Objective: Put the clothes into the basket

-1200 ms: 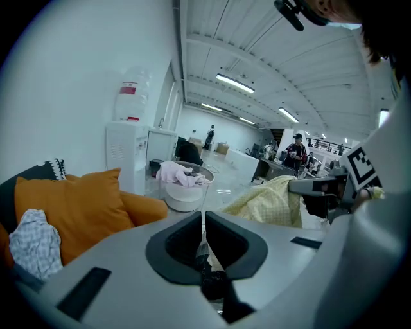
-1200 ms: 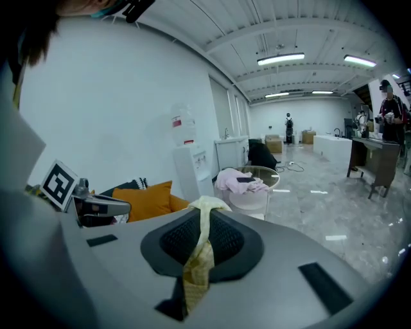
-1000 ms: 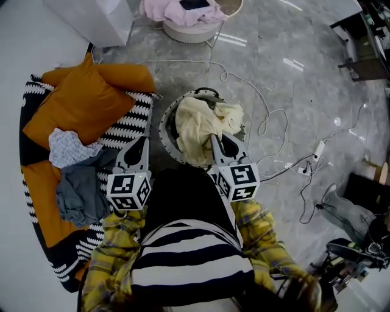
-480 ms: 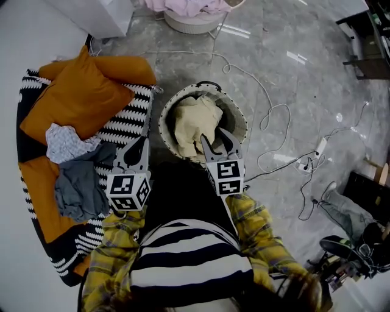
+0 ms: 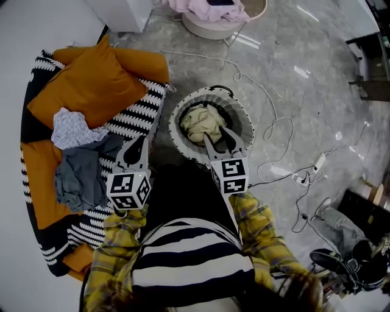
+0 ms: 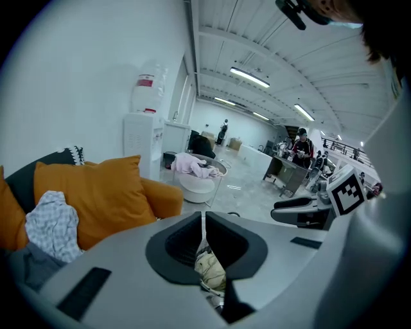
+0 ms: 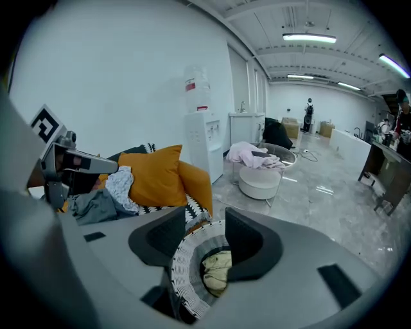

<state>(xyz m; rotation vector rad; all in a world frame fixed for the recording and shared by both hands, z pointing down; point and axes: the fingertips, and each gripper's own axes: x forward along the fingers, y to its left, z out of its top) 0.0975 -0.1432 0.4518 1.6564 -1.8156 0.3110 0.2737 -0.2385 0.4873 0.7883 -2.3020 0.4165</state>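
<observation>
**Floor.** Glossy grey marble-look floor point(image 5: 317, 103), filling the right and far parts of the head view.

**Seat.** Low sofa with a black-and-white zigzag cover point(image 5: 137, 119), at the left. Plump orange fabric cushions point(image 5: 91, 85) lie on its far end.

**Basket.** Round woven basket point(image 5: 178, 131) with a white ribbed wall, a dark inside and a small dark handle on its far rim. It stands on the floor just right of the sofa.

**Garment, grey.** Crumpled slate-grey garment point(image 5: 79, 177), heaped on the near-left part of the sofa, outside the basket.

**Garment, cream.** Cream-yellow garment point(image 5: 204, 120), soft and bunched into loose folds. It lies inside the basket, low down, below the rim.

**Garment, checked.** Pale fine-checked garment point(image 5: 72, 128), bunched on the sofa. It touches the far edge of the grey garment and leans on a cushion, outside the basket.

**Far items.** Pink clothes point(image 5: 210, 7) are piled on a round white stool point(image 5: 210, 30) at the far edge.

**Right gripper** point(image 5: 215, 133). It hangs above the near rim of the basket. Its jaws are spread and have just been opening. Nothing is between them; the cream garment shows through the gap, lower down.

**Left gripper** point(image 5: 141, 141). It hangs over the sofa's right edge, between the grey garment and the basket. Its jaws are pressed together and hold nothing.

**Cable.** Thin white cable point(image 5: 268, 122), looping over the floor right of the basket.
</observation>
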